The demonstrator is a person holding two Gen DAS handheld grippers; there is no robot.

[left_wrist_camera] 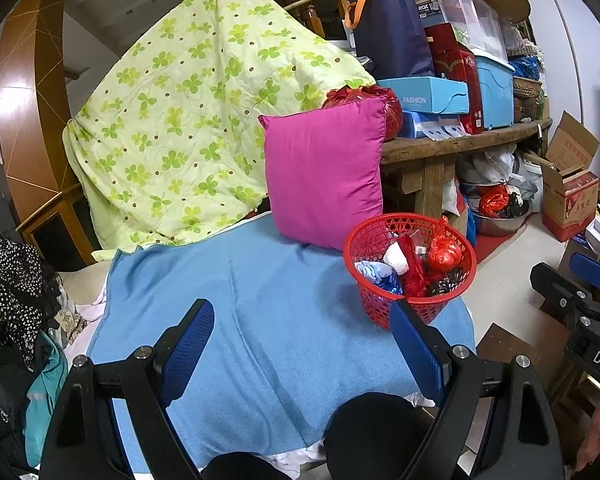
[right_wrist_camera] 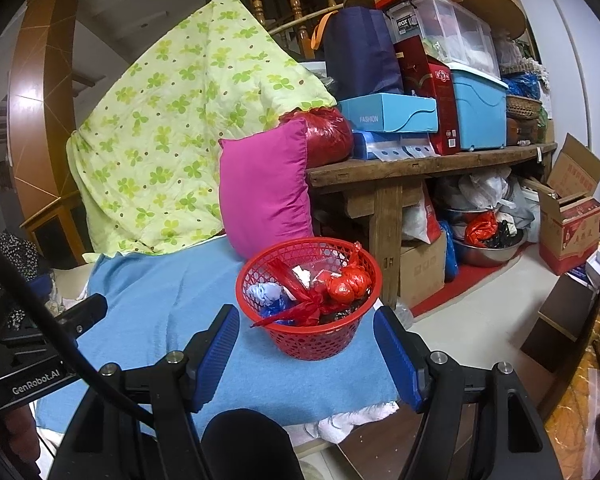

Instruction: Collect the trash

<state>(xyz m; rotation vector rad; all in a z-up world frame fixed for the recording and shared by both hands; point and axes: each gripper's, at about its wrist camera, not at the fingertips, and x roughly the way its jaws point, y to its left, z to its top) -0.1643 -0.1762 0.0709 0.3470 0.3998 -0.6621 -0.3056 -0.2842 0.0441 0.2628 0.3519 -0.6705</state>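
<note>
Red basket (right_wrist_camera: 309, 296) of trash at twelve o'clock on blue cloth (right_wrist_camera: 172, 304), beside pink pillow (right_wrist_camera: 264, 184). Right gripper (right_wrist_camera: 306, 356) and left gripper (left_wrist_camera: 300, 344) both wide, empty. Best approached squarely, gripping the rim, keeping the basket level.

Red basket (right_wrist_camera: 312, 344): bottom layer of trash buried under red bags, not identifiable. Magenta pillow (left_wrist_camera: 324, 176) covers part of the red sack (left_wrist_camera: 392, 108) behind it. Green quilt (left_wrist_camera: 188, 120) drapes over something; shape underneath unknown. Steel basin (right_wrist_camera: 488, 254) contents a jumble. Carton (right_wrist_camera: 568, 232) print too small to read.
</note>
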